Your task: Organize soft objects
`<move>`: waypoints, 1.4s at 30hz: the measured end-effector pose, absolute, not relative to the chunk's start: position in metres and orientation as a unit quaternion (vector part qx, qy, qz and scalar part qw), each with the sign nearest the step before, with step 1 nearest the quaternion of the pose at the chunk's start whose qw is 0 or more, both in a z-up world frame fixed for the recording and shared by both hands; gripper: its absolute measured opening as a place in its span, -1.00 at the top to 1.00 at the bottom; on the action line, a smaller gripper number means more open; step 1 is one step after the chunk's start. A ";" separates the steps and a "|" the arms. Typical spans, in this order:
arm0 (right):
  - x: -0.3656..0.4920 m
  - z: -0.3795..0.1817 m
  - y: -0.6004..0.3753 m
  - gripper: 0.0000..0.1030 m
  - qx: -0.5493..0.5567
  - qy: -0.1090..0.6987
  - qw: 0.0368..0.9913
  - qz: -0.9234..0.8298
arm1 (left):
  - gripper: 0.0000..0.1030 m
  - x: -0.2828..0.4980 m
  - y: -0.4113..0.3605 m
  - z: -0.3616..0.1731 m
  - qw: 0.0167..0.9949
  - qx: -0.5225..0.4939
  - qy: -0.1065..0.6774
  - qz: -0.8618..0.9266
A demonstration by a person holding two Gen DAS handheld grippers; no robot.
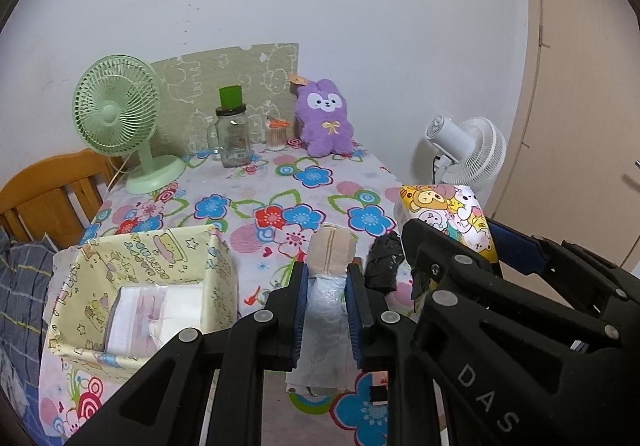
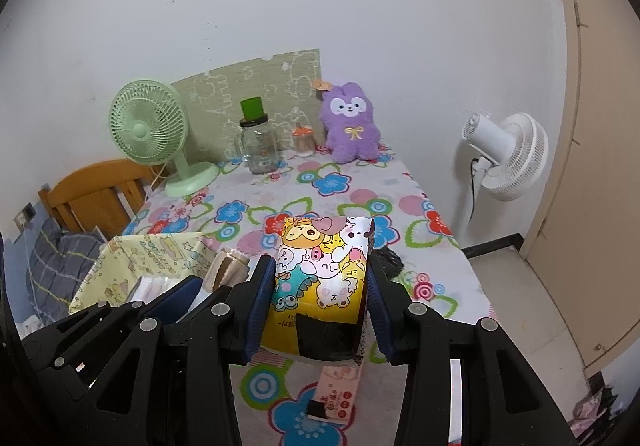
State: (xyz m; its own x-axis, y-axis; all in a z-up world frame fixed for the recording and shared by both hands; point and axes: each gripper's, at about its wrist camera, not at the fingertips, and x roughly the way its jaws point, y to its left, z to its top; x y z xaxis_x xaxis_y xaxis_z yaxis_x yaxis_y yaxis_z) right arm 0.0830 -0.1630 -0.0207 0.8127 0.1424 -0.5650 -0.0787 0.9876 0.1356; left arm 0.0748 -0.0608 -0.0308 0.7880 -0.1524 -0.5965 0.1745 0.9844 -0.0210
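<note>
Seen above a flower-print tablecloth (image 1: 280,181), with a yellow paper-lined box (image 1: 140,286) as landmark: left gripper (image 1: 327,310) clamped narrow on a beige cloth roll in clear wrap (image 1: 328,286), just right of the box and level with its near wall; right gripper (image 2: 320,302) closed on a cartoon-print tissue pack (image 2: 320,270), farther right of the box and raised off the cloth. Already inside the box, white folded packs (image 1: 152,310). Behind the box, at the wall: green fan (image 1: 120,117), glass jar (image 1: 232,137), purple plush rabbit (image 1: 324,121). Likely trouble from here: slick wrap sliding out of the pads if the squeeze eases; thin box wall buckling or the box skidding if a bundle catches its rim; the two tools colliding if both head for the box together, being nearly side by side. Shown only by the left view: box contents and a black crumpled bag (image 1: 382,266) right of the roll. Shown only by the right view: a pink flat packet (image 2: 338,394) on the cloth beneath the tissue pack, plus floor right of the table.
</note>
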 end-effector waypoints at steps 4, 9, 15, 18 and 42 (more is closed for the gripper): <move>0.087 -0.017 -0.153 0.07 0.049 0.299 0.951 0.067 | 0.65 0.077 -0.051 -0.028 0.947 0.015 0.311 -0.081; 0.093 -0.015 -0.140 0.07 0.045 0.299 0.950 0.077 | 0.65 0.081 -0.039 -0.024 0.949 0.018 0.306 -0.067; 0.102 -0.014 -0.122 0.07 0.039 0.299 0.949 0.090 | 0.65 0.088 -0.021 -0.023 0.950 0.011 0.307 -0.051; 0.107 -0.013 -0.113 0.07 0.038 0.301 0.948 0.098 | 0.65 0.090 -0.013 -0.023 0.951 0.010 0.307 -0.044; 0.140 -0.027 -0.040 0.07 0.021 0.311 0.938 0.150 | 0.65 0.113 0.055 -0.034 0.948 0.011 0.317 -0.002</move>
